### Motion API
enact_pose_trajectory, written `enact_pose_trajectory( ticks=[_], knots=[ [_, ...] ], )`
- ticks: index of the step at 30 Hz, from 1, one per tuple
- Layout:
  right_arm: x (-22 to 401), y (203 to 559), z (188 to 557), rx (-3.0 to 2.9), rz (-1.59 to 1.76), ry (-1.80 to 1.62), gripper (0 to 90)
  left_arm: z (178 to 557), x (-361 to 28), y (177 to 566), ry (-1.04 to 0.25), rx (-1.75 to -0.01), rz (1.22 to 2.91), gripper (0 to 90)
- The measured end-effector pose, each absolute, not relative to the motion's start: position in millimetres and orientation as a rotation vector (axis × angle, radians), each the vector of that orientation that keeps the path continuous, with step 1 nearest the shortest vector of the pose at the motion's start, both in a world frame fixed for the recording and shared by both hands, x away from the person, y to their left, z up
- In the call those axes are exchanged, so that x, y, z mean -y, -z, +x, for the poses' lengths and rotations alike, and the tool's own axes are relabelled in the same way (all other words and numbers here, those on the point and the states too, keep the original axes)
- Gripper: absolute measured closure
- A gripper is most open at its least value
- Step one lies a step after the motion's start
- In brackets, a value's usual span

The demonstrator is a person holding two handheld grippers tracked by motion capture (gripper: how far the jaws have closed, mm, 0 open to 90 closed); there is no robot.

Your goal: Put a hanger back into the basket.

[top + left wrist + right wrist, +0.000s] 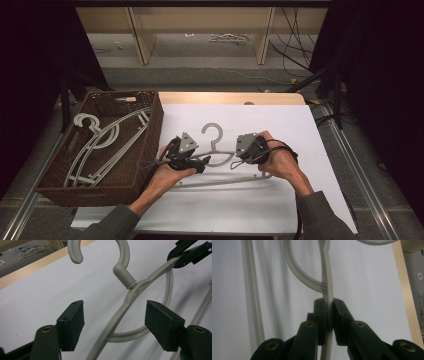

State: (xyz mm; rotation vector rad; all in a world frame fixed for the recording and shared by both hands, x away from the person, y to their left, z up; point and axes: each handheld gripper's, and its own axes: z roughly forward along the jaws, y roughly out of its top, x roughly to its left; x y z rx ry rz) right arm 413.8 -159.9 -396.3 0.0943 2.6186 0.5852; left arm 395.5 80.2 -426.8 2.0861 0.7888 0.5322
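A grey plastic hanger (212, 131) lies on the white sheet, hook pointing away from me. My left gripper (201, 164) is at the hanger's left shoulder, just left of the hook's neck. Its jaws stand apart on either side of the hanger's arm (130, 297), and neither pad (72, 322) touches it. My right gripper (237, 159) is on the right shoulder. In the right gripper view its jaws (329, 307) are shut on the thin arm of the hanger (328, 277). The hanger's lower bar (253, 290) runs alongside.
A dark woven basket (156, 131) stands at the left of the table and holds other grey hangers (100, 140). The white sheet (285, 120) covers the tabletop, with a wooden edge (230, 97) at the far side. Cables lie on the floor beyond.
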Motion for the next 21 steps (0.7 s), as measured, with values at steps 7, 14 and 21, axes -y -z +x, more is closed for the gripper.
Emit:
enact_pose_trajectory(
  ticks=[7,14,21],
  knots=[
    [160.1,392.4,408.4,-2.608,0.085,-0.591,82.4,403.9,-71.2,432.0,-0.486,-0.719,2.165,50.8],
    [164.0,389.3,408.0,-2.599,0.068,-0.588,82.4,402.5,-62.9,424.8,-0.528,-0.597,2.243,69.8],
    [168.7,386.8,408.3,-2.587,0.069,-0.609,79.3,392.1,-60.1,413.3,-0.538,-0.468,2.311,77.5]
  ],
)
